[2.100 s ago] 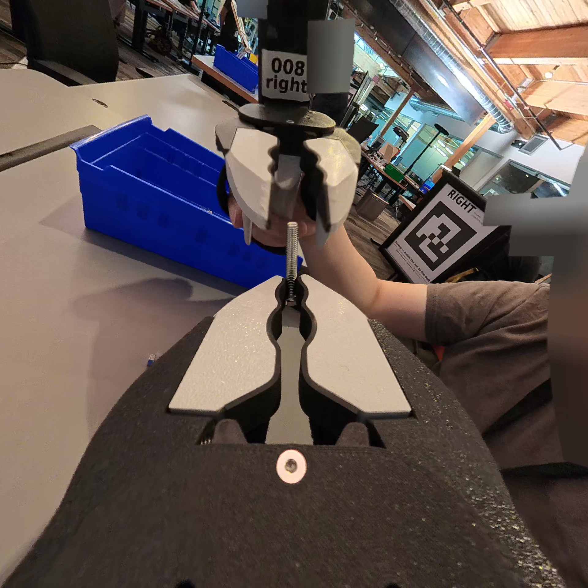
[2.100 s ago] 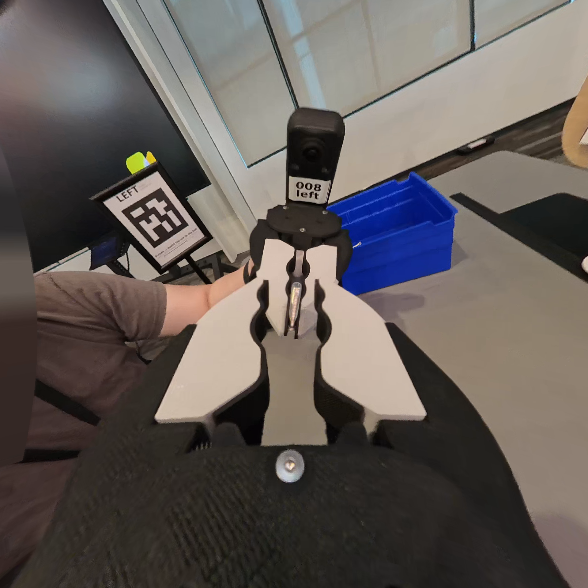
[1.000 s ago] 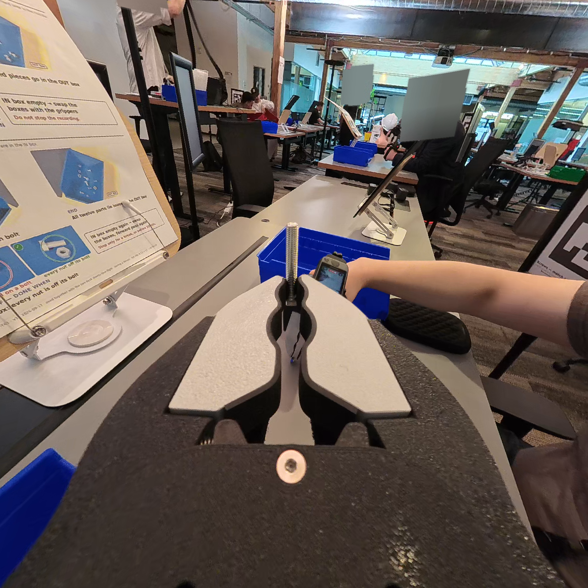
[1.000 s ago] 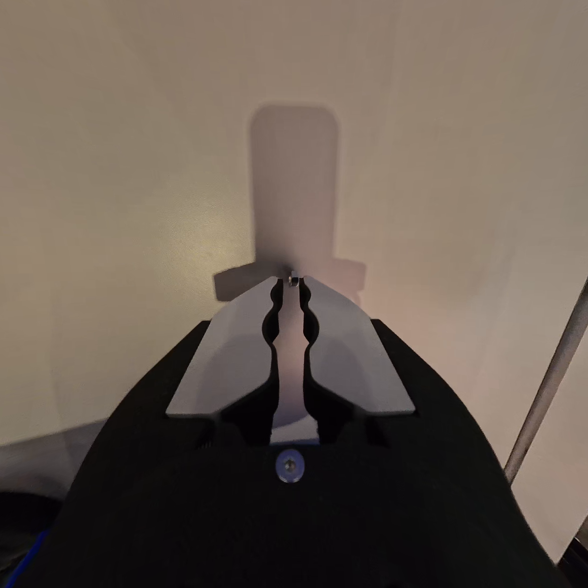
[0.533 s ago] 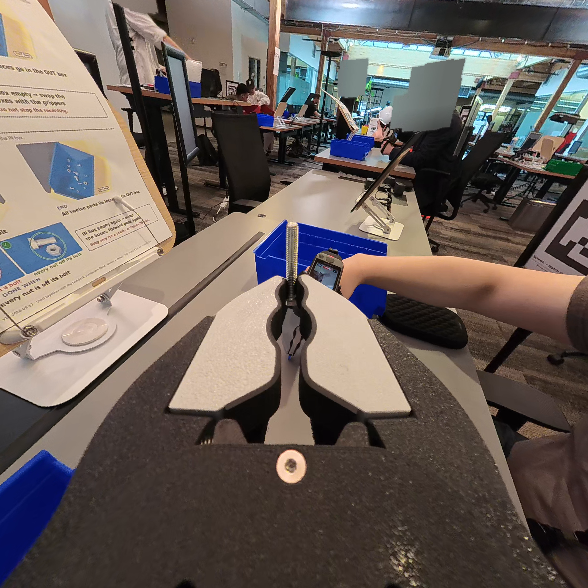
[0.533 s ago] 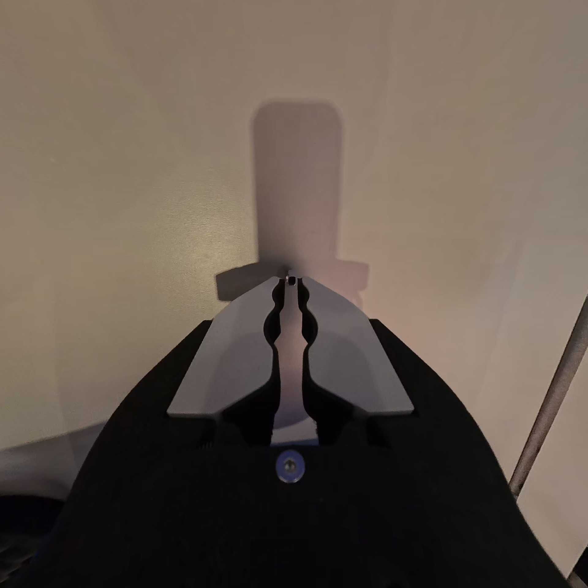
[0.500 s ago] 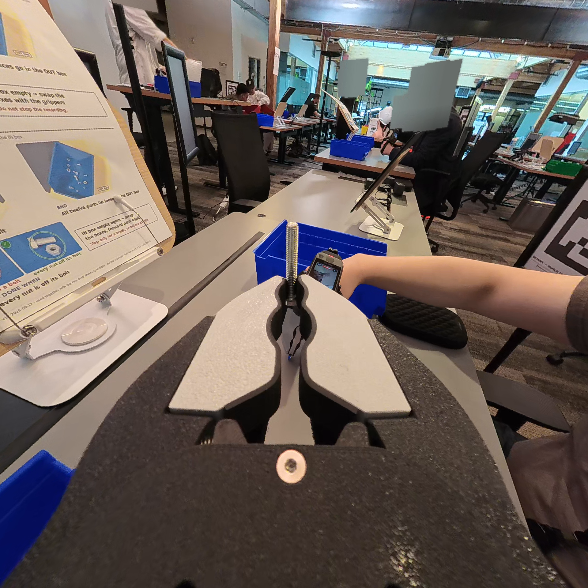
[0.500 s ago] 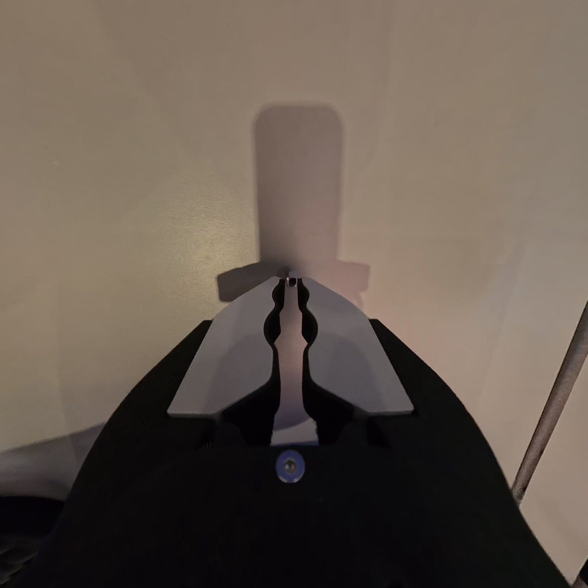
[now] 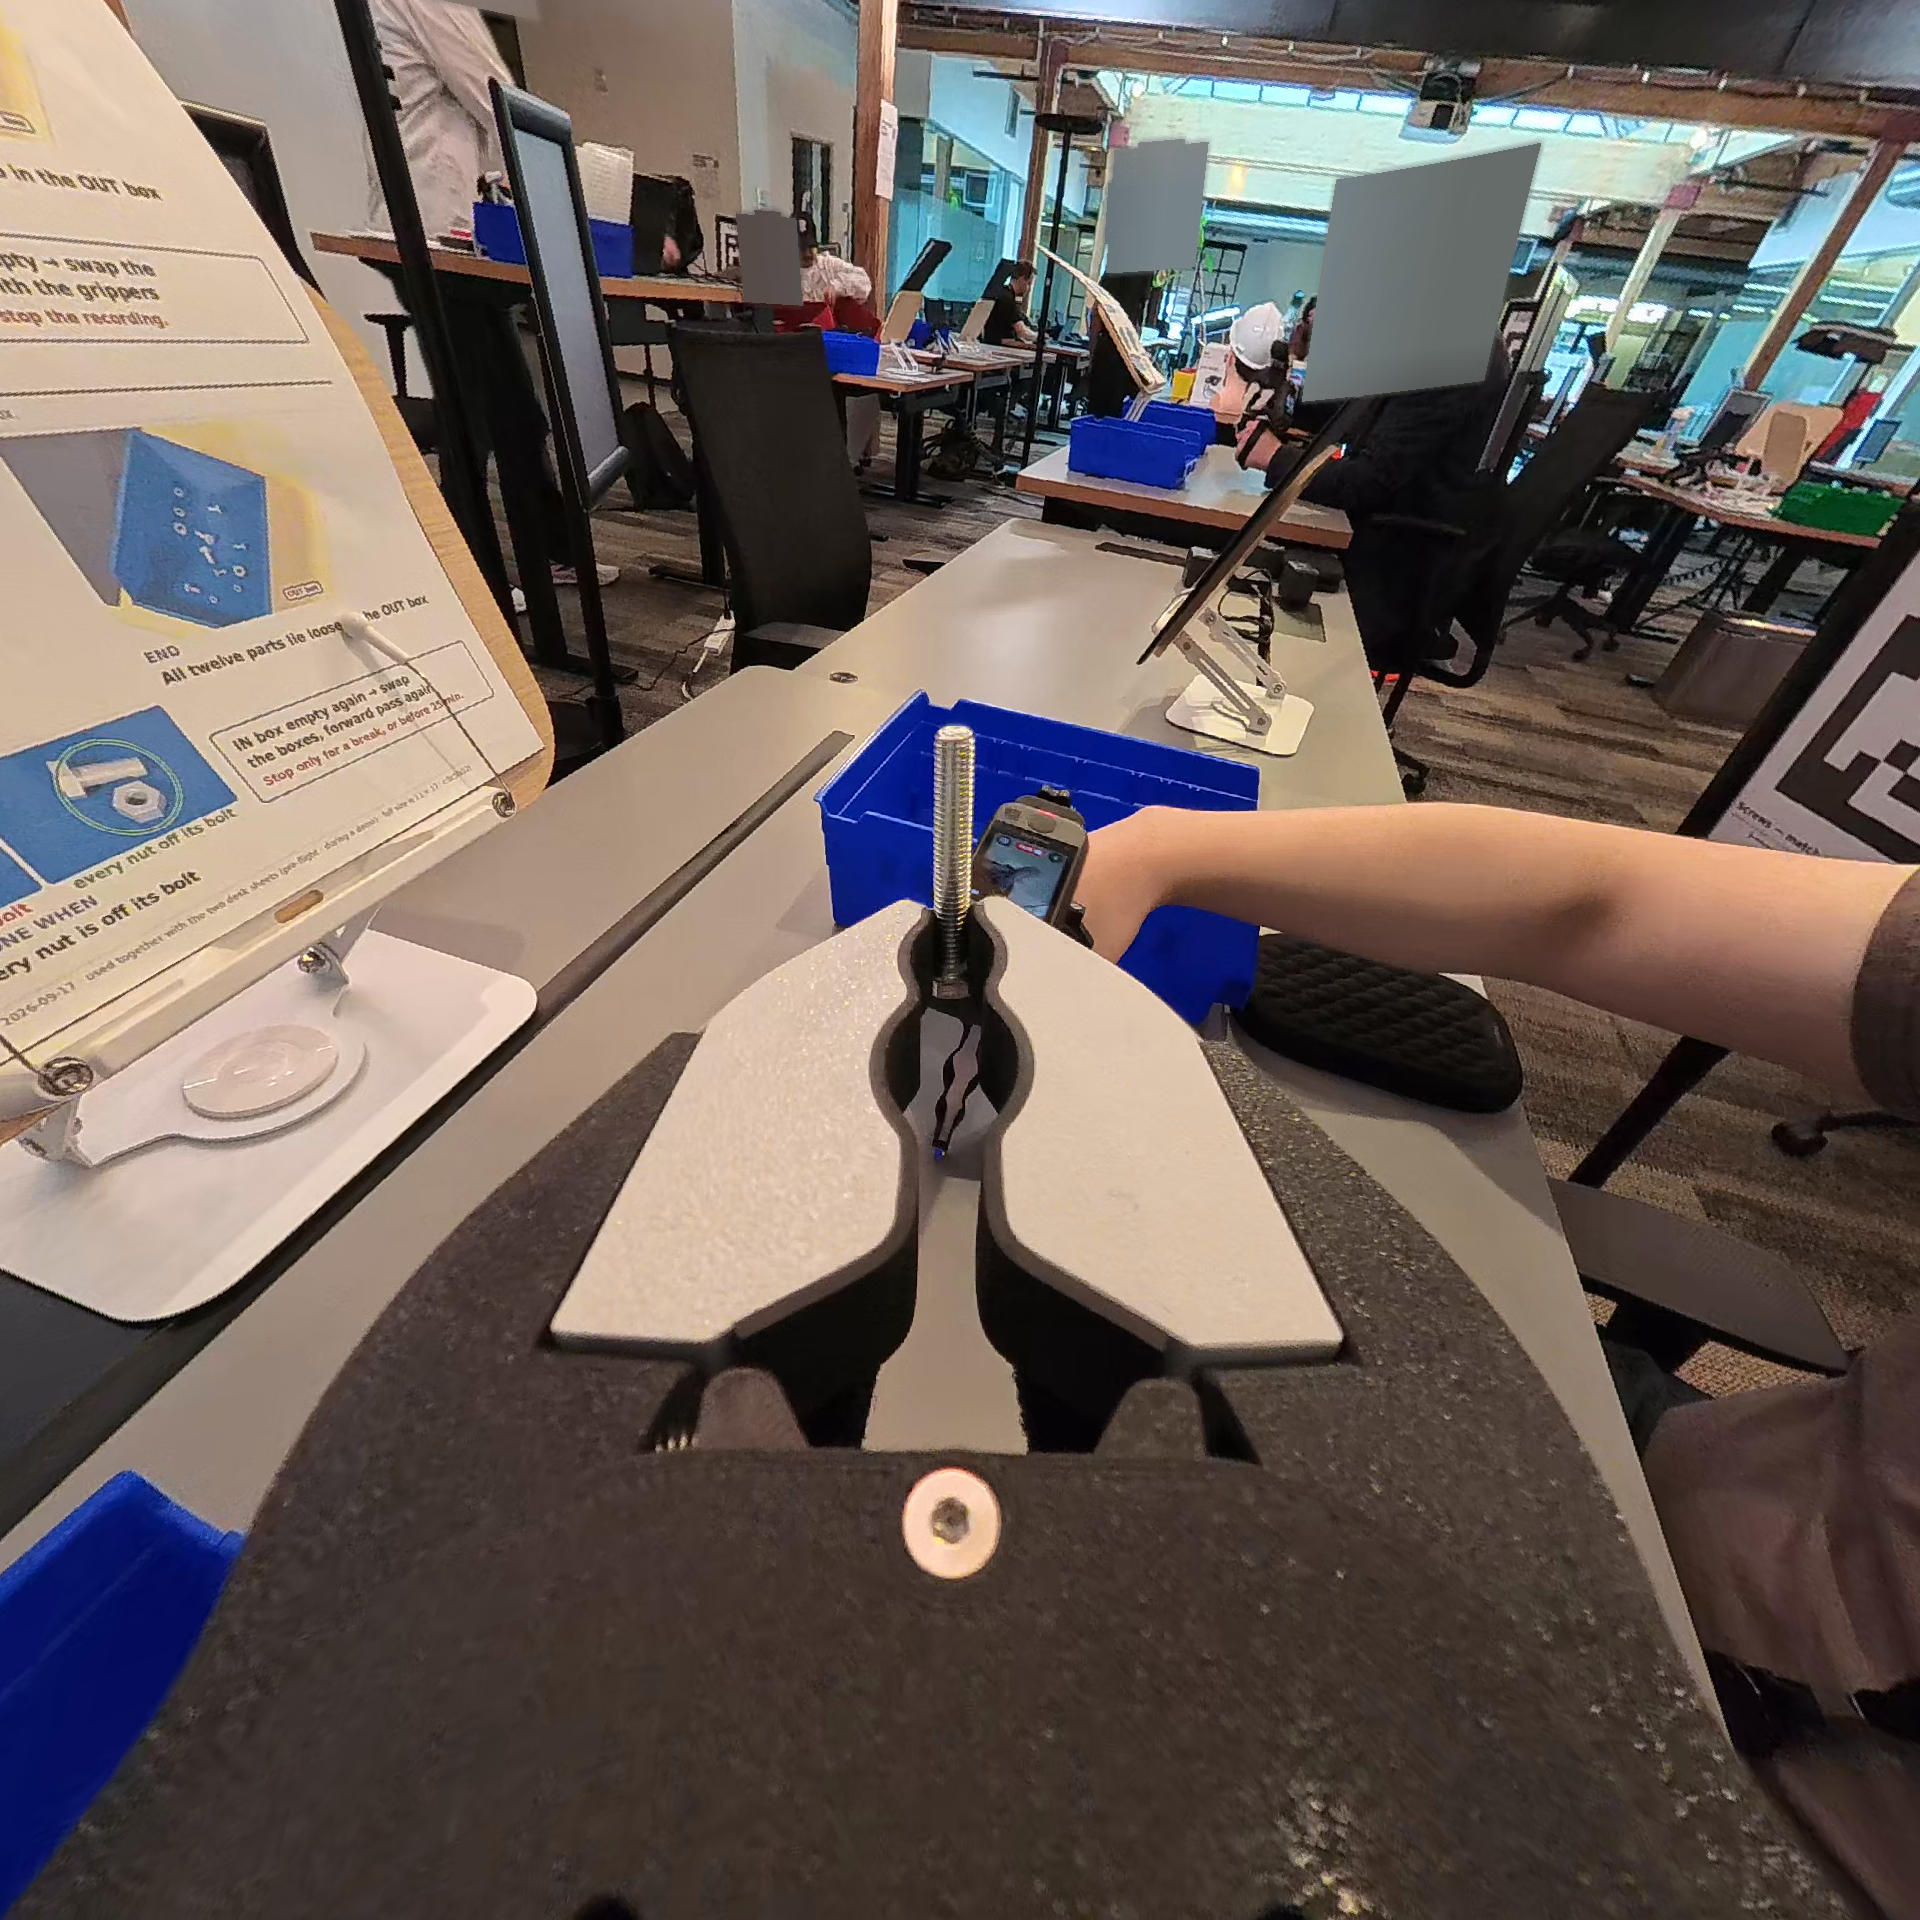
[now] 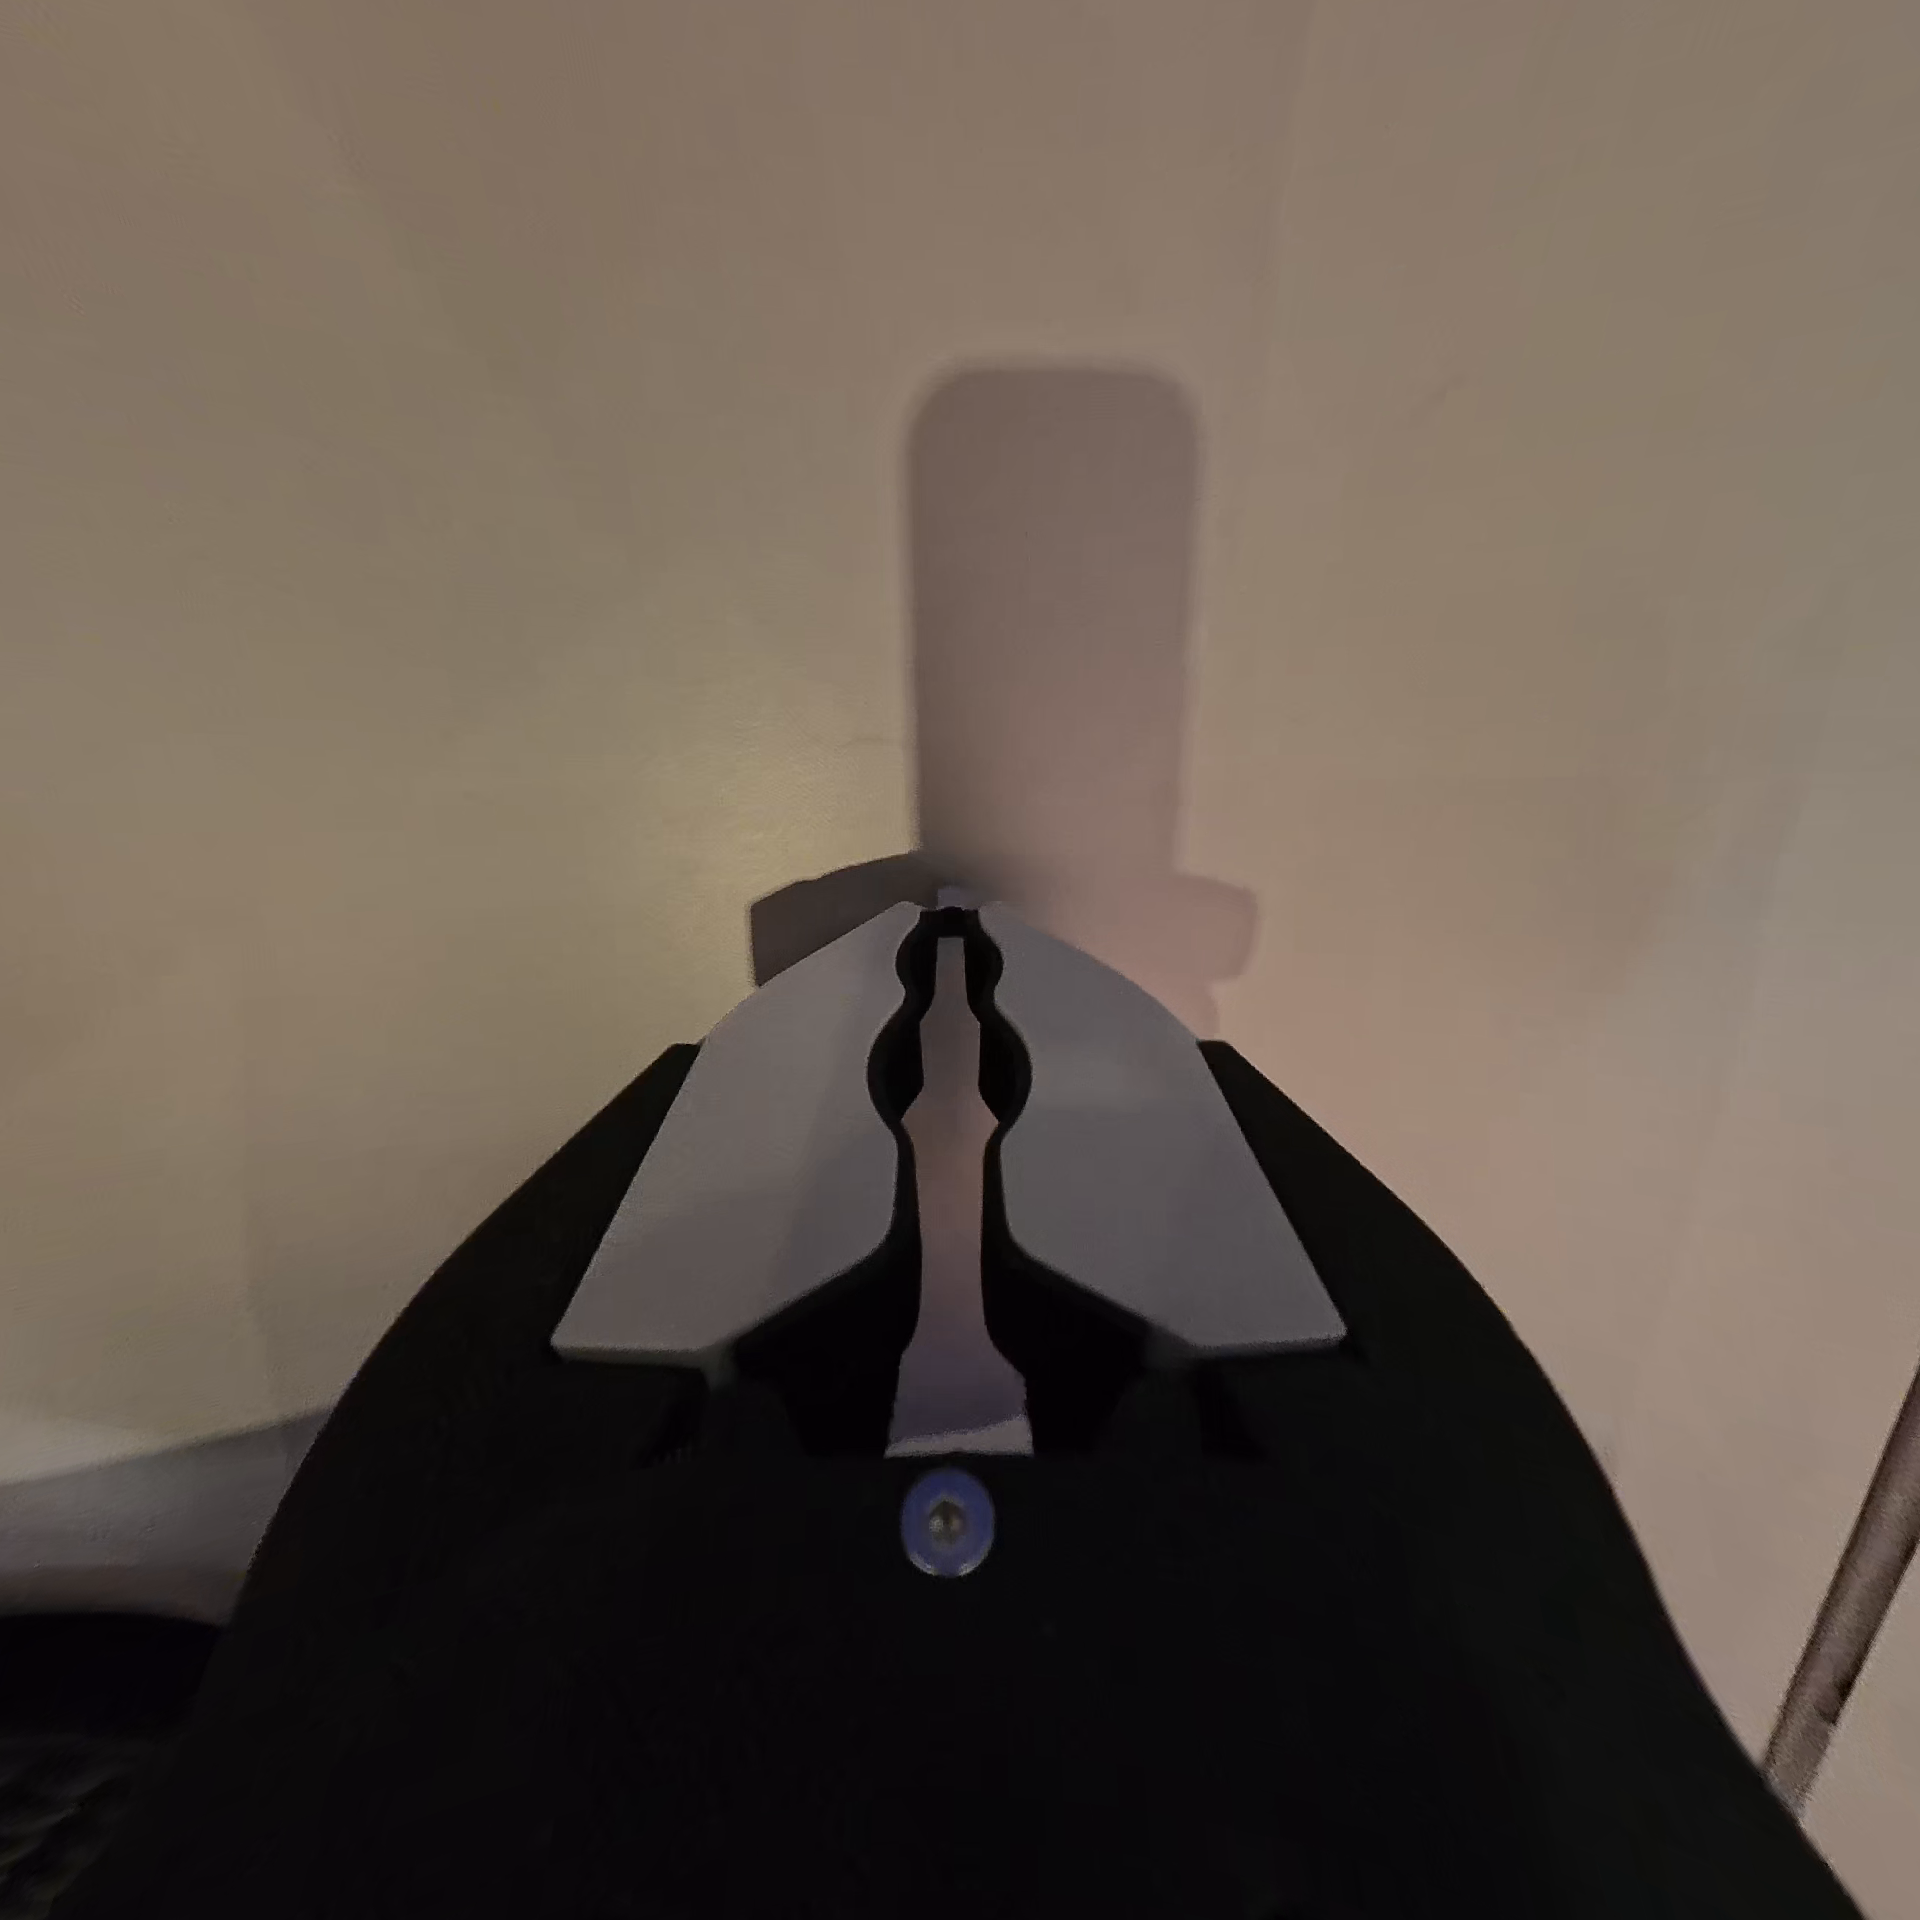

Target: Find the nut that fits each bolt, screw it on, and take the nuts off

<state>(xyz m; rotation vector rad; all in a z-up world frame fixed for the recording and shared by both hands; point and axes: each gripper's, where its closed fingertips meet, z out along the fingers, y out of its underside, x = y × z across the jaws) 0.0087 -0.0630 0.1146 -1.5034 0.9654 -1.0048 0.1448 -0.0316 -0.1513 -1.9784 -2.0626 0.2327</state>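
Observation:
My left gripper [image 9: 951, 940] is shut on the head end of a silver bolt [image 9: 953, 821], whose bare threaded shaft stands upright above the fingertips. The right gripper shows in the left wrist view only as its camera's back [image 9: 1029, 868] and a person's arm [image 9: 1455, 894], reaching down at the near wall of a blue bin [image 9: 1132, 779]. In the dim right wrist view, my right gripper [image 10: 951, 914] points at a pale surface [image 10: 520, 623], close to it. Its jaws stand almost together on a tiny nut [image 10: 954, 896] that barely shows at the tips.
An instruction board on a white stand [image 9: 260, 1081] stands at the left on the grey table [image 9: 644, 894]. A black pad [image 9: 1371, 1029] lies right of the bin. A second blue bin's corner [image 9: 83, 1590] is at the lower left. A thin rod [image 10: 1849, 1621] crosses the right view's edge.
Two seconds ago the right gripper was open at the bolt's tip. It has since gone down to the pale surface, holding a nut. The left gripper turned away, still holding the bolt.

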